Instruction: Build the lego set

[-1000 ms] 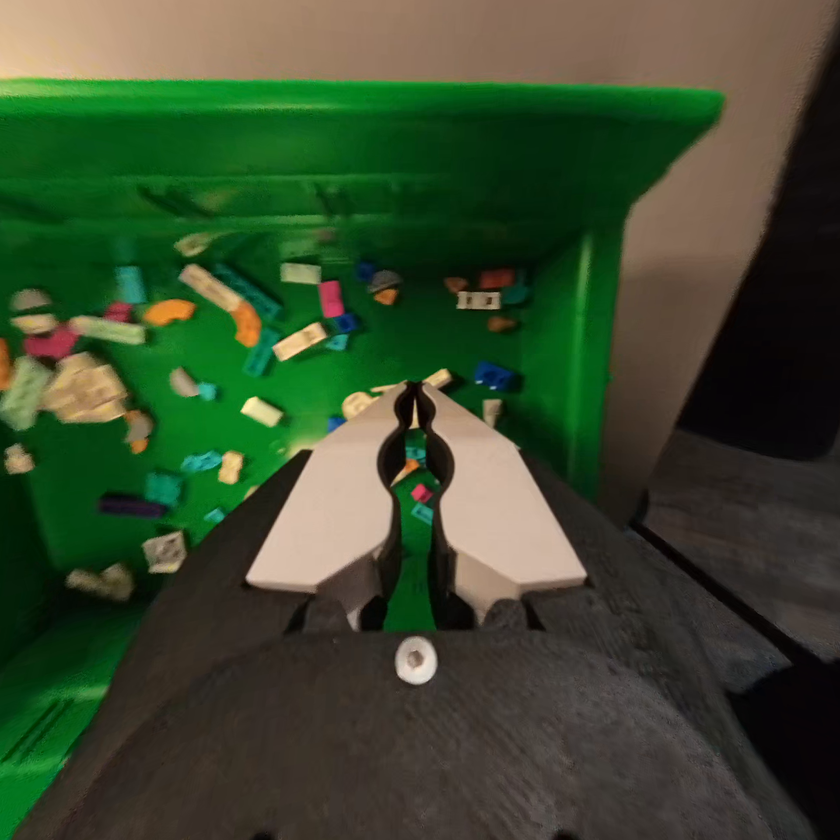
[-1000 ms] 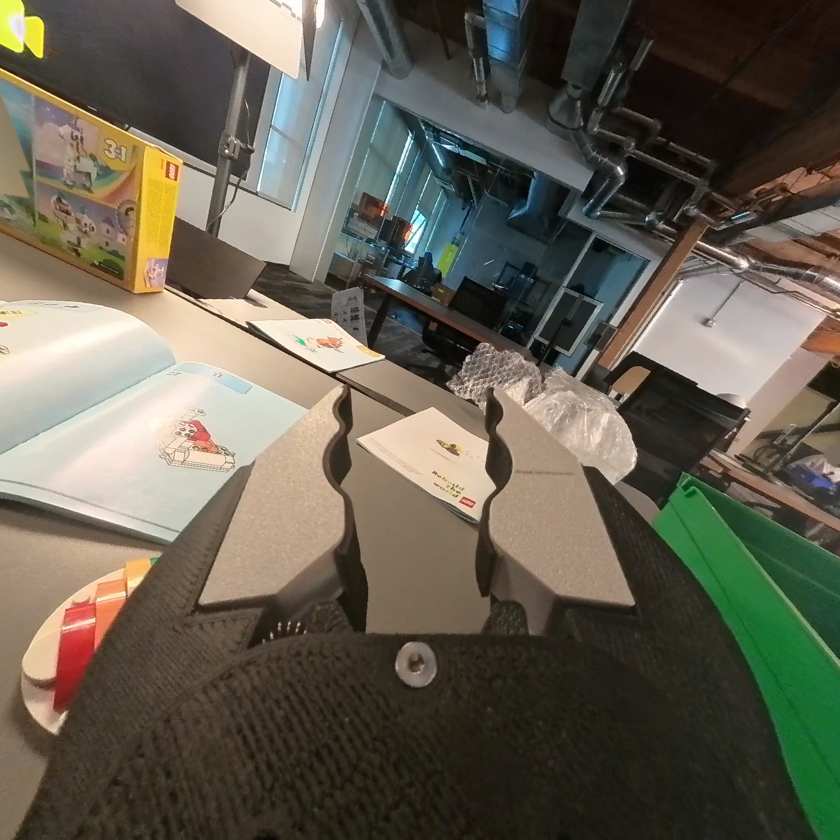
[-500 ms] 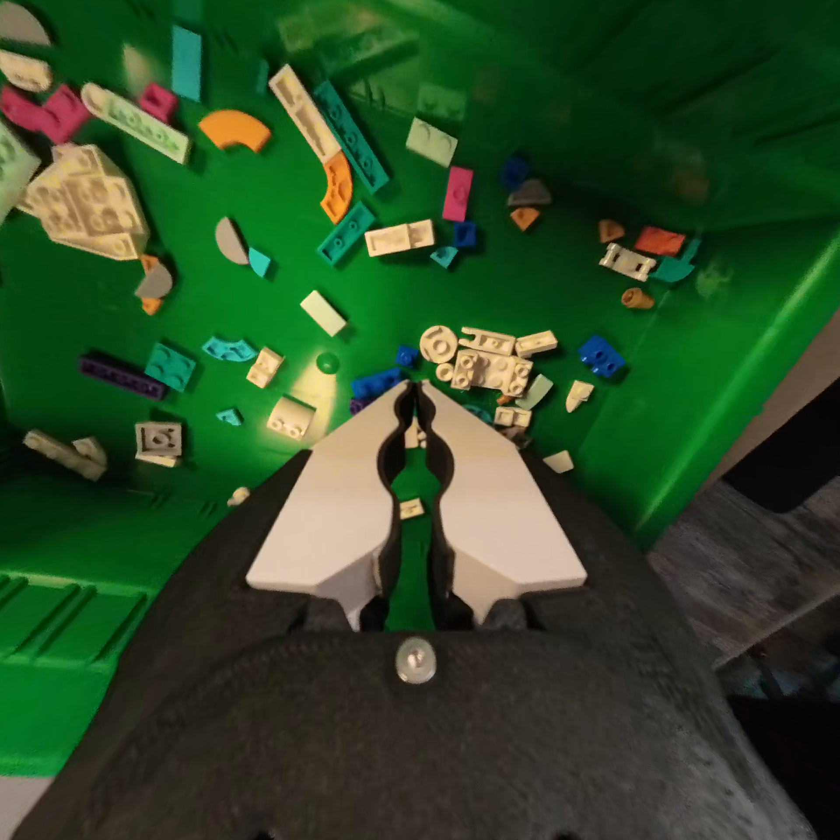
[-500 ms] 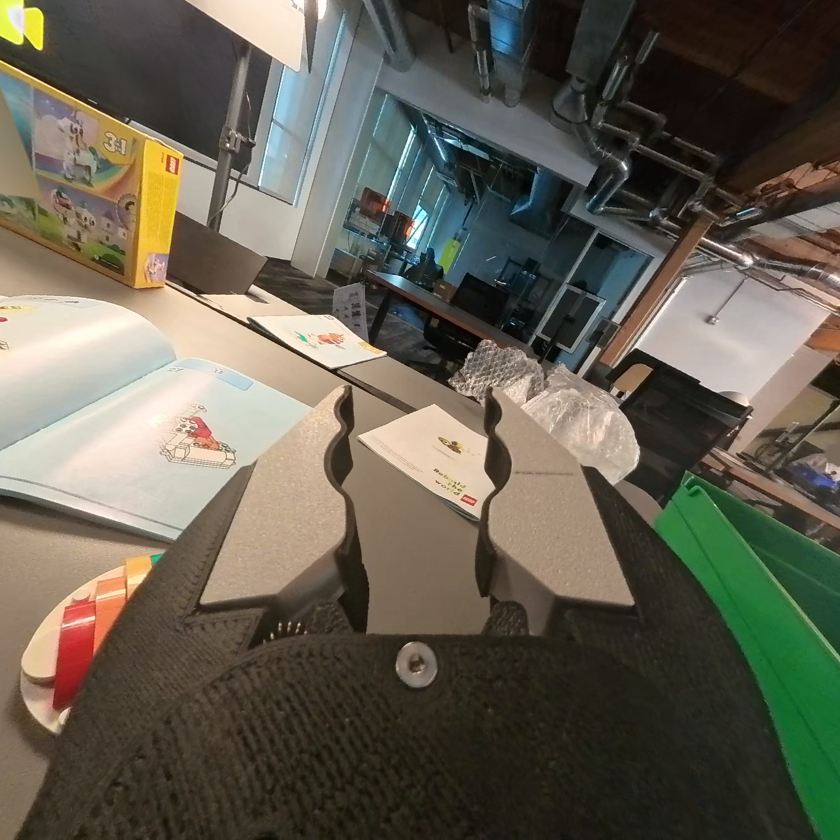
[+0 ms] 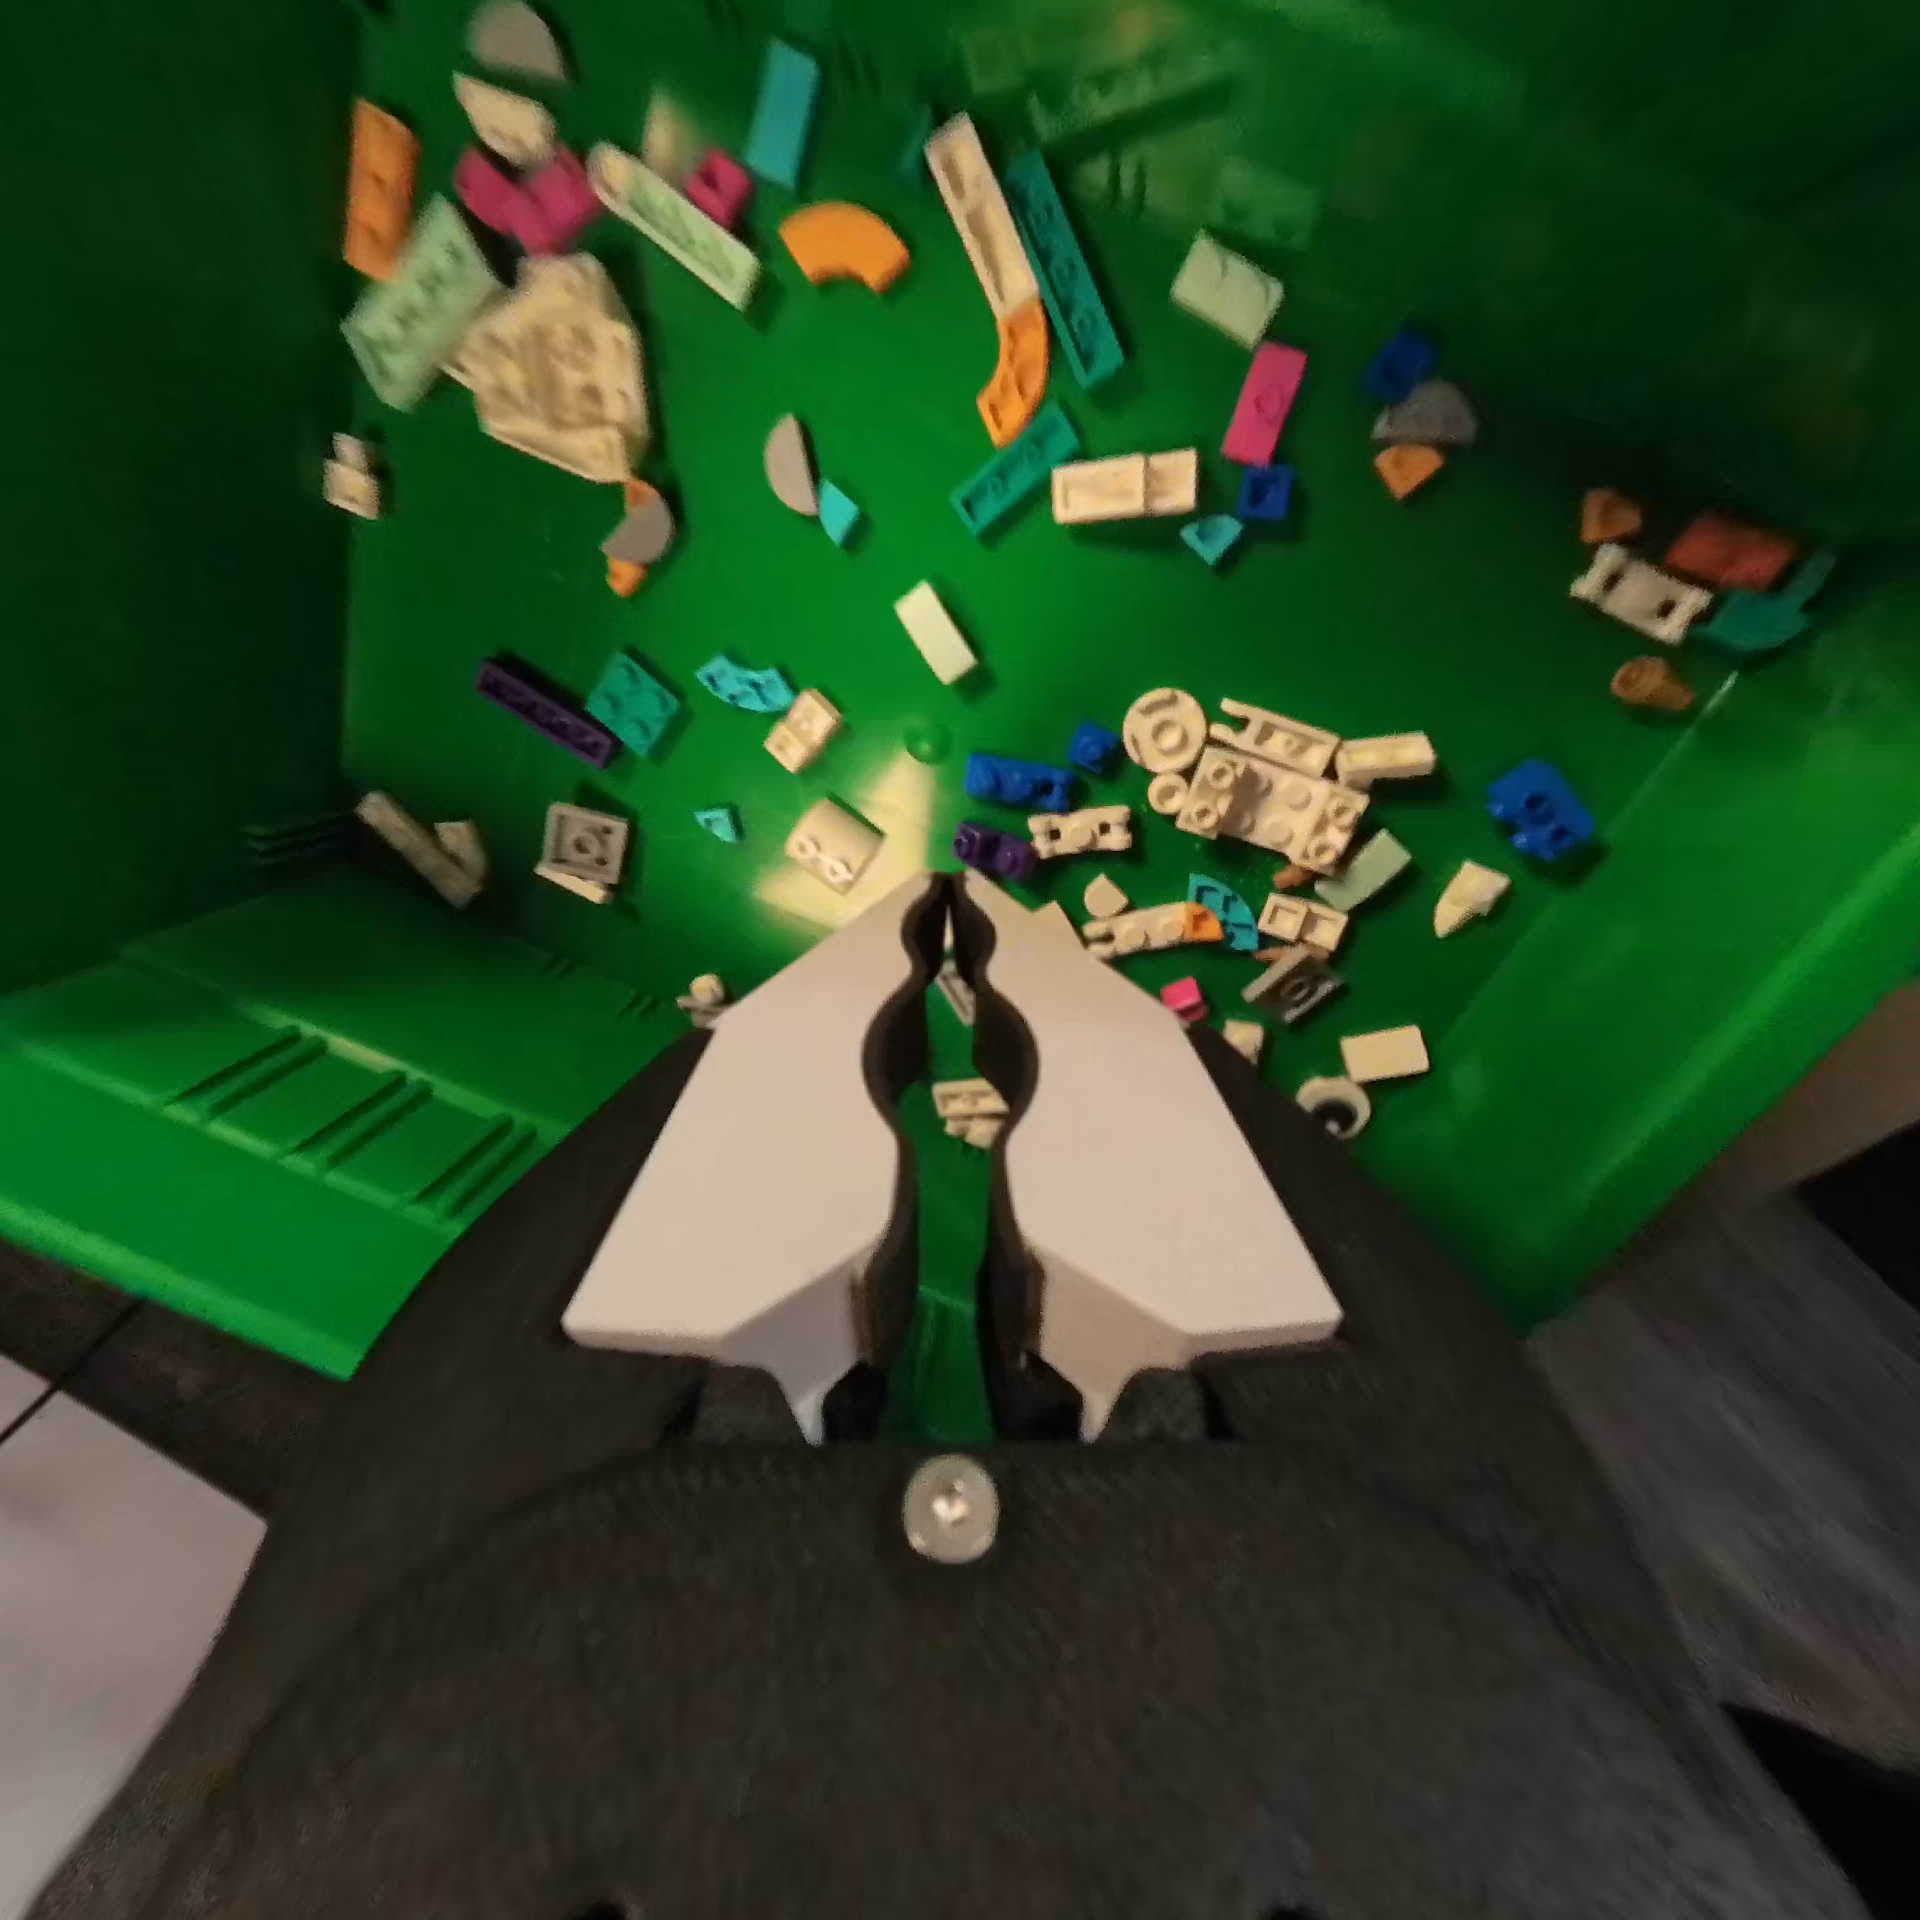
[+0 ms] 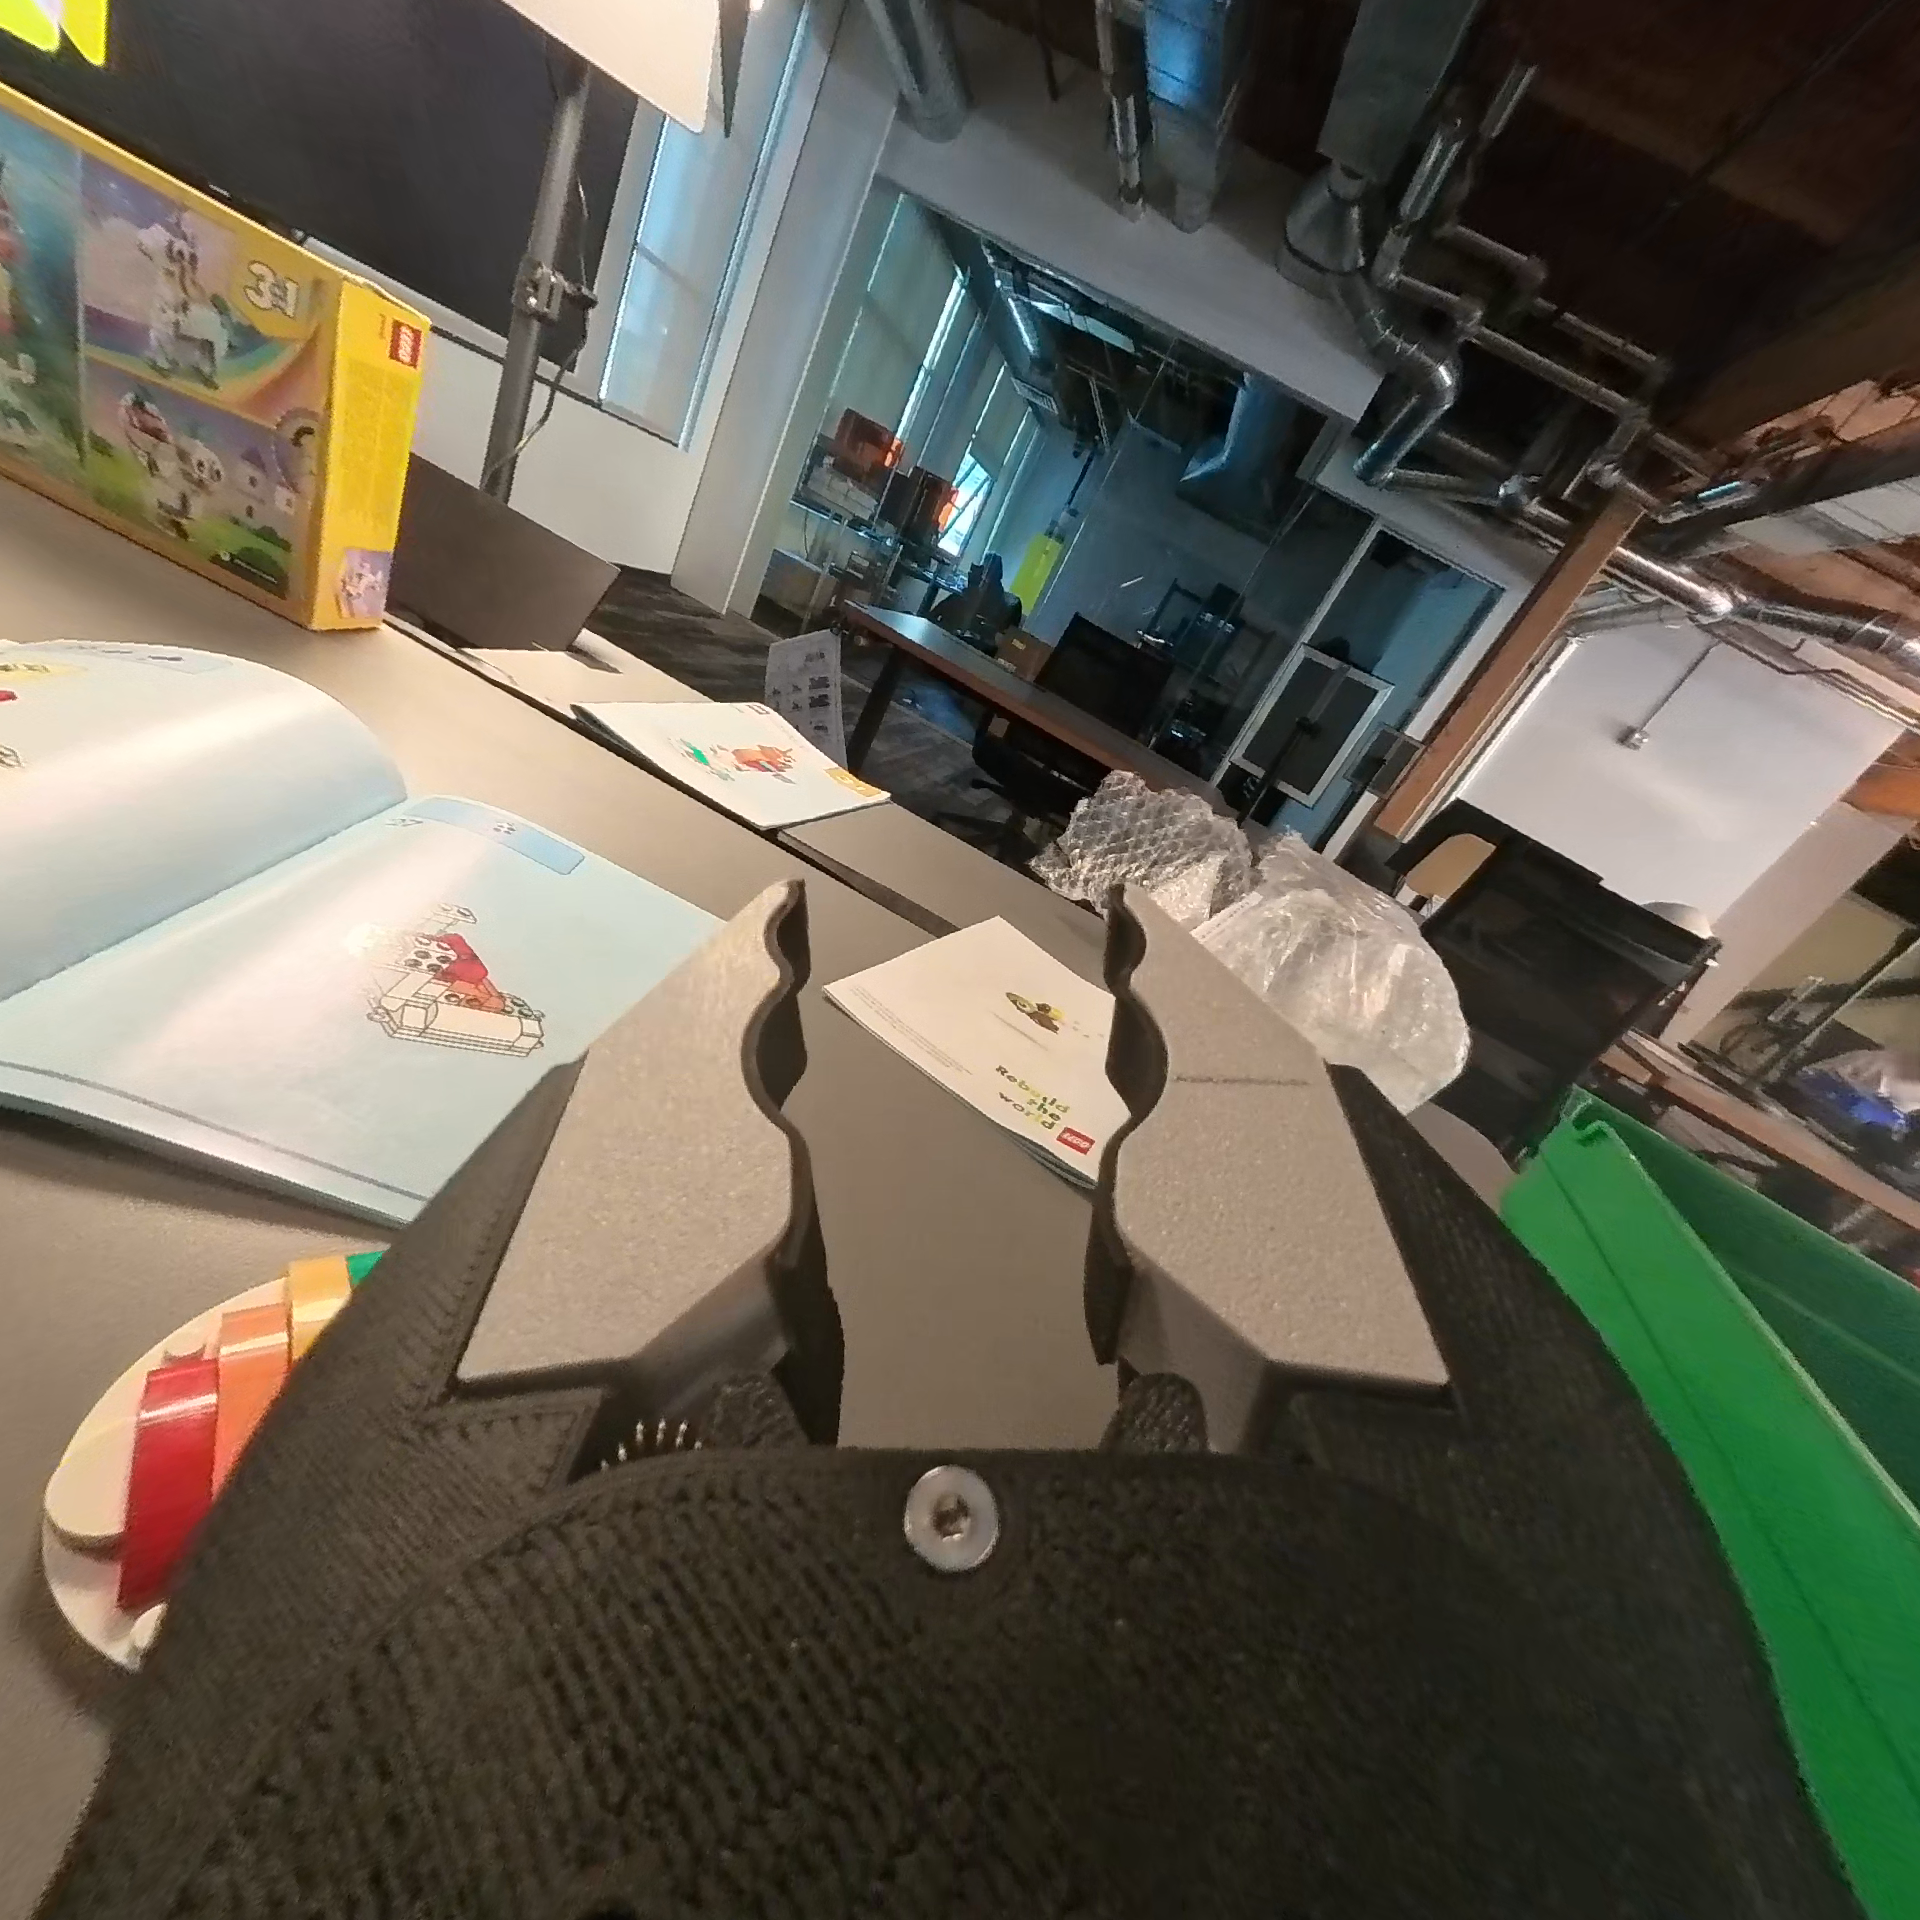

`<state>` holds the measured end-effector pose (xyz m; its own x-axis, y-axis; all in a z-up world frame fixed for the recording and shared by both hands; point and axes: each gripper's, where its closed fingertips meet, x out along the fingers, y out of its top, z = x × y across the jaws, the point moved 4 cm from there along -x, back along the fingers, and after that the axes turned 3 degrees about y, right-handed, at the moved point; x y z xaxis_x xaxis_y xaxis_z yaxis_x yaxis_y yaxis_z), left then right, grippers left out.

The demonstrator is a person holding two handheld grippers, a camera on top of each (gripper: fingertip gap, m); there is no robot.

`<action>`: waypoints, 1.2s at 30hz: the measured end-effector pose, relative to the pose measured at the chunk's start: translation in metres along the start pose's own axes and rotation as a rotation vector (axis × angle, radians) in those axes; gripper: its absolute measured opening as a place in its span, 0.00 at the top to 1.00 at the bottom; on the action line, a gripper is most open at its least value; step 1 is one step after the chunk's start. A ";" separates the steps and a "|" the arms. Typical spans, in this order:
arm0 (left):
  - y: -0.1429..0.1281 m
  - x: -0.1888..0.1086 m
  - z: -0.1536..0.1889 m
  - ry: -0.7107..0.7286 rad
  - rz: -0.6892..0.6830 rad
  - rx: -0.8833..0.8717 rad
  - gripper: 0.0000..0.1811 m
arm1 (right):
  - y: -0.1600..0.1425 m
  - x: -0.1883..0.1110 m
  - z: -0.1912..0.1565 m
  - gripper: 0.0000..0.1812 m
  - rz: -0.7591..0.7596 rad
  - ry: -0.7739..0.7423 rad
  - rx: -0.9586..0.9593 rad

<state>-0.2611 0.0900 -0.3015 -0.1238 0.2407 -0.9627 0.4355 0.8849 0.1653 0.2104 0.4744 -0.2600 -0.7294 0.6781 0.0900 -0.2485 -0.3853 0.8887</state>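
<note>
Hovering over the green bin (image 5: 1558, 1091), the left gripper (image 5: 951, 894) has its fingers nearly closed and empty; the loose lego pieces (image 5: 1273, 805) lie just beyond, right of the tips. The right gripper (image 6: 951, 925) sits open over the desk (image 6: 935, 1299), farther off.

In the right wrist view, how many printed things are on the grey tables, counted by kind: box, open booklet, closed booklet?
Yellow box: 1
Open booklet: 1
Closed booklets: 2
Total: 4
</note>
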 end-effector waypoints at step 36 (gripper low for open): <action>0.110 -0.107 0.170 -0.003 1.203 -0.138 0.94 | 0.022 0.020 -0.195 0.82 -0.406 0.930 -0.688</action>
<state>-0.0487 0.0934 -0.2166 0.2967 0.9383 -0.1778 0.1716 0.1307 0.9765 0.0659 0.3572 -0.3269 -0.6279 0.2297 -0.7436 -0.6428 -0.6917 0.3292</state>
